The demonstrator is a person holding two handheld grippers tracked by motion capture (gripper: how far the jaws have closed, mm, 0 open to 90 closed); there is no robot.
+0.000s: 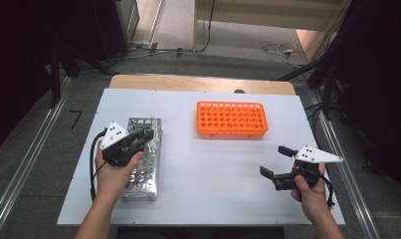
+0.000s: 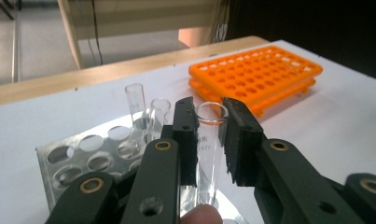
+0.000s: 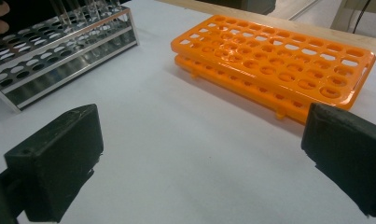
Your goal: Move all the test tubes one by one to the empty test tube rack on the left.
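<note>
Standing upright between the pads of the left gripper point(image 2: 210, 140), a clear glass test tube point(image 2: 209, 144) is clamped just below its rim, low end down among the holes of the metal test tube rack point(image 2: 78, 156). The grip sits high on the tube, probably so that the jaws stay clear of the rack's top plate and the tube can slide straight along its hole. Whether its bottom rests in the rack or hangs just above it I cannot tell; a fingertip point(image 2: 202, 215) of the holding hand blocks that part.

Just beside it, two more test tubes point(image 2: 146, 116) stand in neighbouring holes, leaning slightly, since the holes are wider than the glass. From the high view, the left gripper point(image 1: 138, 142) hangs over the far half of the metal rack point(image 1: 143, 174), which lies lengthwise near the left edge of the white table top point(image 1: 213, 169).

Well apart, across the table's middle, an orange plastic tube rack point(image 1: 231, 118) sits with all visible holes empty, a likely destination for the tubes. The right gripper point(image 1: 276, 162) waits near the table's right edge, jaws spread wide with nothing between them, aimed toward the orange rack point(image 3: 274, 60), seemingly kept ready and out of the left hand's way.
</note>
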